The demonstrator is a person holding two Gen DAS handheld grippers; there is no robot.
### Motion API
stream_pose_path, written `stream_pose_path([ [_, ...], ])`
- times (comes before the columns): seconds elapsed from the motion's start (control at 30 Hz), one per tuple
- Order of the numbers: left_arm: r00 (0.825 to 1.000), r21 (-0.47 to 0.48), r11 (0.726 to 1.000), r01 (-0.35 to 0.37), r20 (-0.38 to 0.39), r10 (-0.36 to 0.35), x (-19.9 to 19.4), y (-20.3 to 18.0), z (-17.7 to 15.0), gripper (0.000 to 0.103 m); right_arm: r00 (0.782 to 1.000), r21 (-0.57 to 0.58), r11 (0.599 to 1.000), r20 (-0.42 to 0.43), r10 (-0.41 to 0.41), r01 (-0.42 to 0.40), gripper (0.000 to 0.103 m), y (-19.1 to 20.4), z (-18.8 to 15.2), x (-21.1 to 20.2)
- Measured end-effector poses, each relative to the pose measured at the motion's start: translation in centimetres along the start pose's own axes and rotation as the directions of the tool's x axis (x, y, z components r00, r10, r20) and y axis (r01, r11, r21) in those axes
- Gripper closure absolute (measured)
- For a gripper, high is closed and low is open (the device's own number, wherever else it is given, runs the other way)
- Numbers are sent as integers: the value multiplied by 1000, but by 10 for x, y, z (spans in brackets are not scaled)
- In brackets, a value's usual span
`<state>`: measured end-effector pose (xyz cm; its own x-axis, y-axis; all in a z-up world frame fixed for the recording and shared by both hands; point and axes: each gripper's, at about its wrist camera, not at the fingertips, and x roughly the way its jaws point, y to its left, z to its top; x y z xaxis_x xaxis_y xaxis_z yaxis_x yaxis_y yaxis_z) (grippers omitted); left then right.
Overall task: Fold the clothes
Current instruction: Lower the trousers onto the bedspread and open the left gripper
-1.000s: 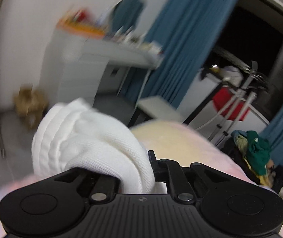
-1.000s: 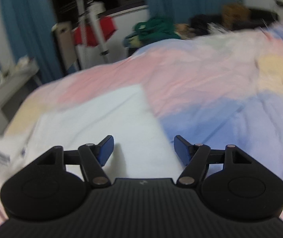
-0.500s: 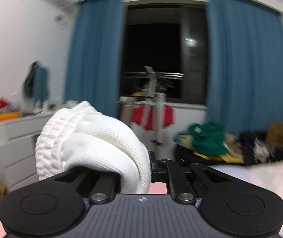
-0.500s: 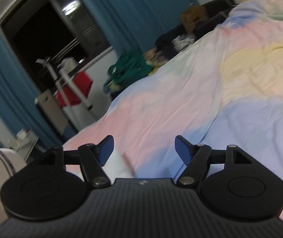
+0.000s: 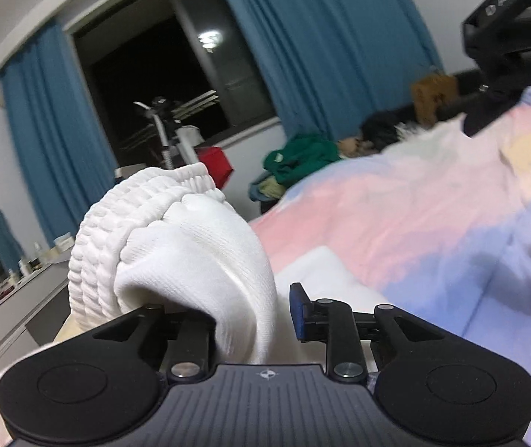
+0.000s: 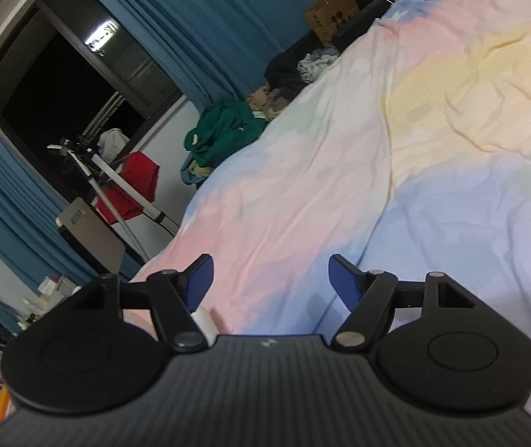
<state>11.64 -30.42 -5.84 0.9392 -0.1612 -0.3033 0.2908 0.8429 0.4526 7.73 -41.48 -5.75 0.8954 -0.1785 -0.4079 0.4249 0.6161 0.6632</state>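
Observation:
My left gripper (image 5: pixel 261 309) is shut on a bunched white ribbed garment (image 5: pixel 176 257) that bulges up over its left finger and hides that fingertip. The blue pad of its right finger (image 5: pixel 297 309) shows beside the cloth. A flat white cloth (image 5: pixel 325 272) lies on the bed just beyond it. My right gripper (image 6: pixel 269 279) is open and empty, held above the pastel bedspread (image 6: pixel 340 171). The right gripper's body also shows at the top right of the left wrist view (image 5: pixel 507 44).
A pile of green and dark clothes (image 6: pixel 224 126) lies by the far edge of the bed. A drying rack with a red garment (image 6: pixel 131 186) stands by the dark window and blue curtains. A cardboard box (image 6: pixel 330 15) sits at the back. A white dresser (image 5: pixel 12 305) is at left.
The left gripper has swung right and down toward the bed, still holding the white garment. The right gripper has tilted and lifted off the flat white cloth, staying open.

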Motion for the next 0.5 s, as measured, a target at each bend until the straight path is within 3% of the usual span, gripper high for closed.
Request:
stream_pose_path([
  [0.03,1000,20,1000,20,-8,-20,1,3,-1,68,1000,0,1000,-1,7,-7,32,1,0,0],
  [0.1,997,54,996,72,-11,-71,-4,12,-5,46,1000,-2,1000,-2,25,-25,32,3,0,0],
  [0.33,986,80,983,163,-33,-161,-33,70,-37,38,992,-47,991,-29,125,-126,32,18,-5,-6],
  [0.5,997,20,997,80,-3,-80,-67,122,-62,30,969,-145,960,-86,230,-241,32,48,-17,-11],
])
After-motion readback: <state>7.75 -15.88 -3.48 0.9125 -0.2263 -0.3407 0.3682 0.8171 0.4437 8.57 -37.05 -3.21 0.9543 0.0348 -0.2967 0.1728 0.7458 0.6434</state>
